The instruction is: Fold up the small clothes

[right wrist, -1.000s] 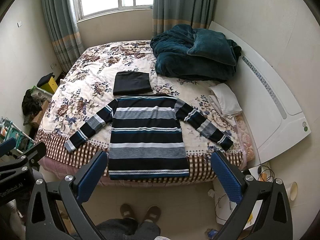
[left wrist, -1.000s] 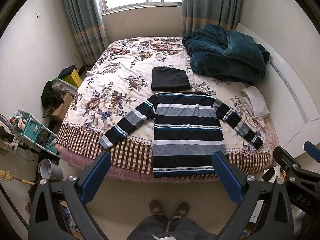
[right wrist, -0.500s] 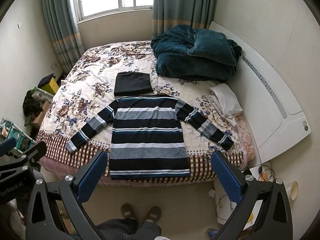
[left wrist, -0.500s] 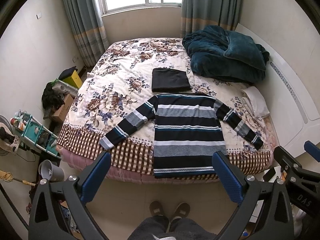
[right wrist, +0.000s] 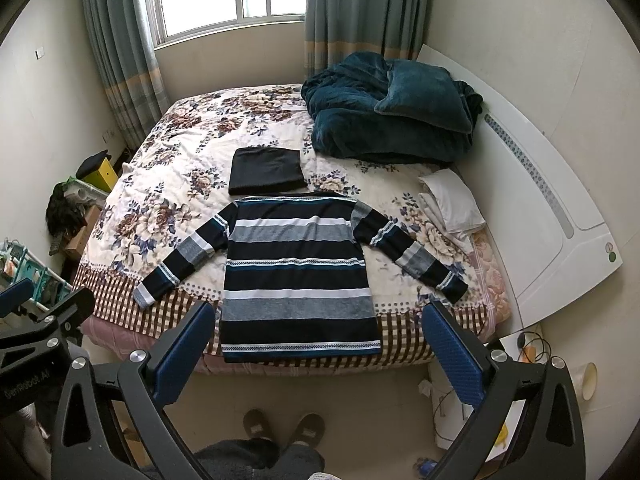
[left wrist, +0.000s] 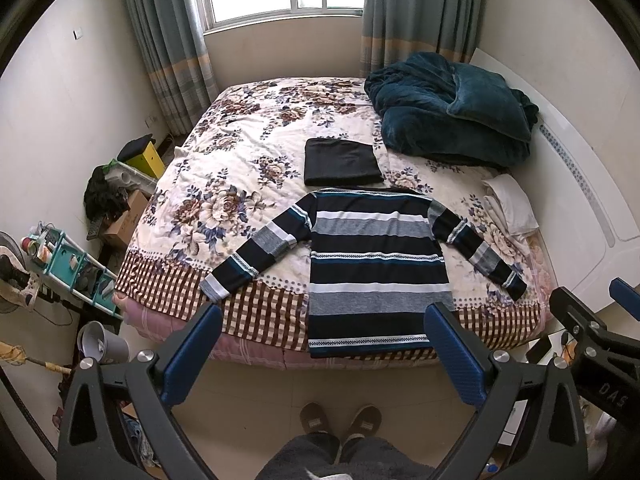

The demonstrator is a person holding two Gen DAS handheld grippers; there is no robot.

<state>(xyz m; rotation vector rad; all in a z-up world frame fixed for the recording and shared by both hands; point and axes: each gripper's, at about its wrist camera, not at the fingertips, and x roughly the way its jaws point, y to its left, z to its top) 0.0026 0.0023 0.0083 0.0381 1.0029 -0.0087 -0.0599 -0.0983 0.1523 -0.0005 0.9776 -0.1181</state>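
A striped long-sleeved sweater point(left wrist: 376, 264) lies flat on the bed, sleeves spread, hem at the near edge; it also shows in the right wrist view point(right wrist: 296, 268). A folded black garment point(left wrist: 340, 162) lies just beyond its collar, also in the right wrist view point(right wrist: 266, 170). My left gripper point(left wrist: 320, 356) is open and empty, held high above the floor in front of the bed. My right gripper point(right wrist: 316, 354) is open and empty at the same height, to the right of the left one.
A teal blanket heap point(left wrist: 452, 112) fills the bed's far right. White folded cloth point(left wrist: 510, 208) lies at the right edge by the white headboard point(right wrist: 560, 216). A teal rack point(left wrist: 68, 268), boxes and a grey bin point(left wrist: 102, 346) stand left. The person's slippered feet point(left wrist: 340, 424) are below.
Both grippers have drifted very slightly; the bed sits a touch lower in both views. Nothing on the bed has moved.
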